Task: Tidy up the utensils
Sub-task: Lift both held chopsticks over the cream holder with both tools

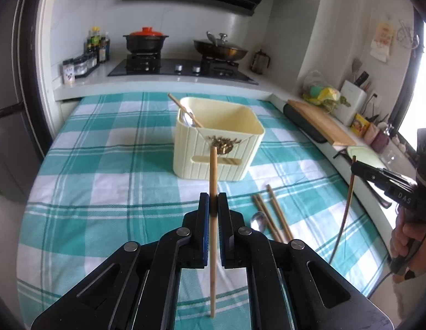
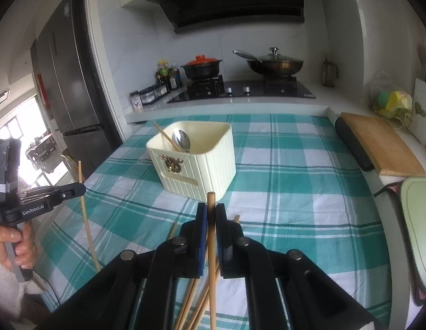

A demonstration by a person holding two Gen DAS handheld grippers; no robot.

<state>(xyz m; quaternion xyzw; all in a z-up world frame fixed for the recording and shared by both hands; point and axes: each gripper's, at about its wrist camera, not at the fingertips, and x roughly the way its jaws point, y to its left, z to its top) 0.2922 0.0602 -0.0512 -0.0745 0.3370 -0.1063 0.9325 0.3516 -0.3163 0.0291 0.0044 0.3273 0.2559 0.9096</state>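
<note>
left gripper [image 1: 213, 200] is clamped tight on a pale wooden chopstick [image 1: 213, 181], the stick standing nearly upright between the blue-edged pads, its top end poking up in front of the cream utensil bin [image 1: 226, 154] and its lower end hanging below the jaws over the teal checked tablecloth [image 1: 102, 181]. right gripper [image 2: 211, 214] is doing the same: jaws pinched onto a darker chopstick [image 2: 211, 247], also held upright, clear of the cloth. from the left camera you can see that right gripper off at the edge with its stick dangling down from the tips. the bin sits mid-table, already holding a metal spoon [image 2: 182, 139] and one chopstick leaning out of its far corner. on the cloth, to the right of the left gripper, loose chopsticks [image 1: 276, 214] lie in a small fan, with another spoon [image 1: 258, 220] just beside them. a hand [image 2: 13, 244] grips the left tool's handle.
</note>
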